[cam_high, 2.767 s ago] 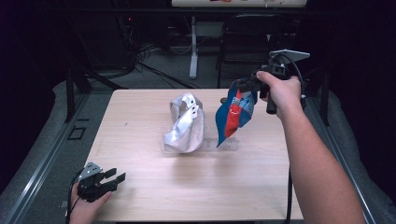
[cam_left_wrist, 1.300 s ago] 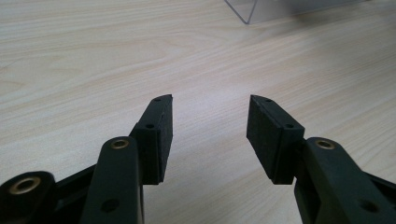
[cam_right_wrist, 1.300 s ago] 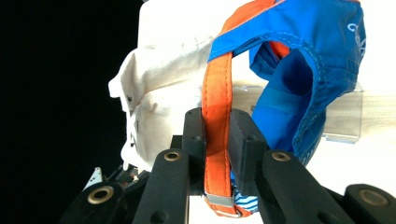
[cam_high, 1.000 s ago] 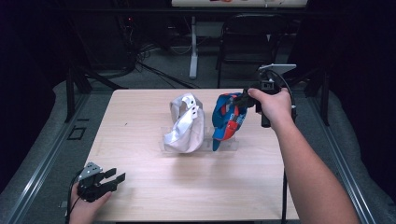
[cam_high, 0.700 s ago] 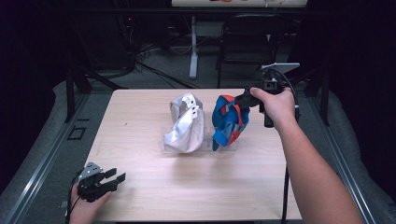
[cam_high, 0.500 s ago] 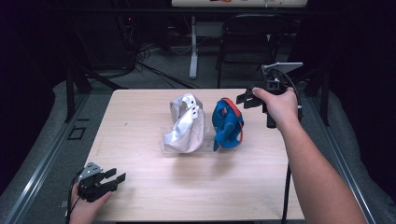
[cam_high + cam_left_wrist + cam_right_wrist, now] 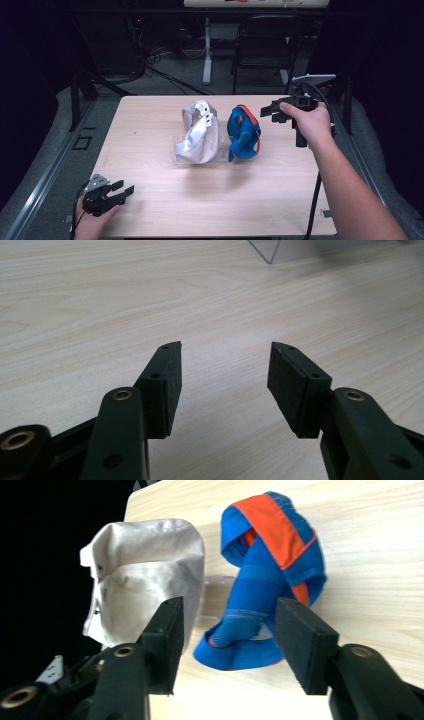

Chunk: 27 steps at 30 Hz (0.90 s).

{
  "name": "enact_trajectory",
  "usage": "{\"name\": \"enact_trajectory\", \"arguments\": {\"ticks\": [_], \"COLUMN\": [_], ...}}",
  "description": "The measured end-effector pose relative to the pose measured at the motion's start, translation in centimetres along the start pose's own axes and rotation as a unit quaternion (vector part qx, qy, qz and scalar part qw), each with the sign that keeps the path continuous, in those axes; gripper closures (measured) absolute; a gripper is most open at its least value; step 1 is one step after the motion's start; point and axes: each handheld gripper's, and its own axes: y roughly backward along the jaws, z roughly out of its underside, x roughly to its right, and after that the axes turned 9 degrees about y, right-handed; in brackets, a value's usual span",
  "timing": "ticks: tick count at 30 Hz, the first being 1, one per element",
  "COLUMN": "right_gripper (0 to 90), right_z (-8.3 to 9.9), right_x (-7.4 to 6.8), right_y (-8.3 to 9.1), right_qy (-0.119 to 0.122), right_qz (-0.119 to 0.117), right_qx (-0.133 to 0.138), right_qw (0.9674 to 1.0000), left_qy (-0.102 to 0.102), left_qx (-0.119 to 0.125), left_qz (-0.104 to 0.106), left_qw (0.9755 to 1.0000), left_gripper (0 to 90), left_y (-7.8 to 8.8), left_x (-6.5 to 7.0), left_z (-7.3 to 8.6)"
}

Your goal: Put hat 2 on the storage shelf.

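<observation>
Two garments stand on a clear rack [image 7: 176, 150] mid-table [image 7: 150, 200]: a white one [image 7: 197, 134] and, to its right, the blue-and-orange garment [image 7: 243, 134]. The right hand-held gripper [image 7: 272, 111] has just been opening its jaws, which stand wide and empty just right of the blue-and-orange garment, apart from it. To finish this release well, draw that hand straight back without snagging the cloth. The left hand-held gripper [image 7: 122, 191] rests wide and empty at the near left corner.
</observation>
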Motion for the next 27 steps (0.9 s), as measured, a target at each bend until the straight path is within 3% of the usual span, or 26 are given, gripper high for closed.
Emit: {"name": "enact_trajectory", "arguments": {"ticks": [6,14,16,20,22,27], "right_gripper": [41.8,41.7,41.7,41.8,41.8,41.7], "right_z": [1.9,4.3,5.2,6.3,7.0,8.7], "right_x": [1.1,2.2,2.5,2.4,2.1,1.7], "right_y": [0.4,0.9,1.2,1.2,1.2,1.3], "right_qy": [0.023,0.041,0.041,0.061,0.065,0.088], "right_qz": [0.024,0.029,0.022,0.020,0.010,0.013], "right_qx": [0.013,0.034,0.042,0.046,0.059,0.079], "right_qw": [0.9994,0.9982,0.9980,0.9969,0.9961,0.9929], "left_qy": [0.002,0.004,0.005,0.005,0.005,0.008], "left_qx": [0.003,0.001,0.001,-0.001,-0.002,-0.005], "left_qz": [-0.002,-0.001,-0.002,-0.002,-0.002,-0.003], "left_qw": [1.0000,1.0000,1.0000,1.0000,1.0000,1.0000], "left_gripper": [47.4,47.4,47.4,47.4,47.4,47.4], "left_y": [-0.1,-0.2,-0.2,-0.2,-0.3,-0.2], "left_x": [0.1,0.0,0.0,0.0,-0.1,-0.2], "left_z": [0.1,0.1,0.1,0.1,0.1,0.1]}}
